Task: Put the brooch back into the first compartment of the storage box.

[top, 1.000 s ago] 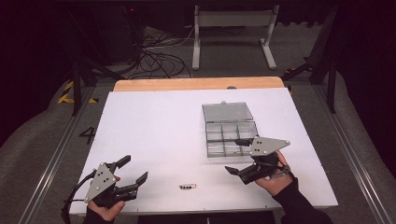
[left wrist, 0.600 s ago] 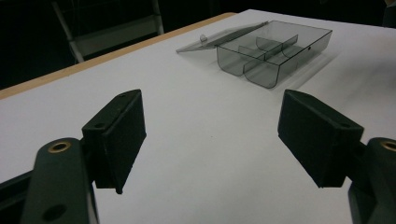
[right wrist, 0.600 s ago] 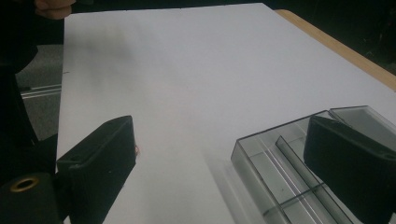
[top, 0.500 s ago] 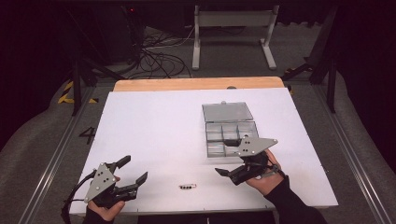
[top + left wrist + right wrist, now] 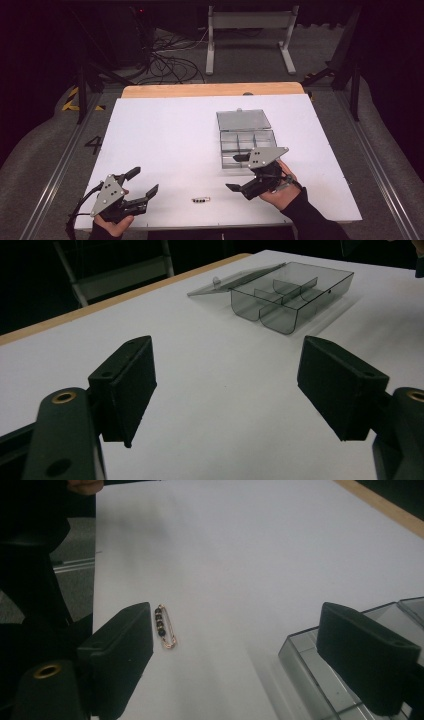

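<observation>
A small beaded safety pin (image 5: 200, 200) lies flat on the white table (image 5: 165, 130) near its front edge. In the right gripper view the pin (image 5: 165, 626) sits just ahead of the left-hand jaw. My right gripper (image 5: 234, 173) hovers to the right of the pin, in front of a clear compartment box (image 5: 247, 145). It is open, its jaws have just been closing a little, and nothing is between them. My left gripper (image 5: 145, 181) rests at the front left, open and empty, and looks toward the box (image 5: 292, 300).
The box's lid (image 5: 243, 120) lies folded open behind it, flat on the table. A wooden strip (image 5: 210, 90) runs along the table's far edge. Beyond it on the floor are cables (image 5: 165, 55) and a metal stand (image 5: 250, 35).
The right gripper has shifted left, away from the box's front corner and toward the pin. The left gripper has stayed where it was.
</observation>
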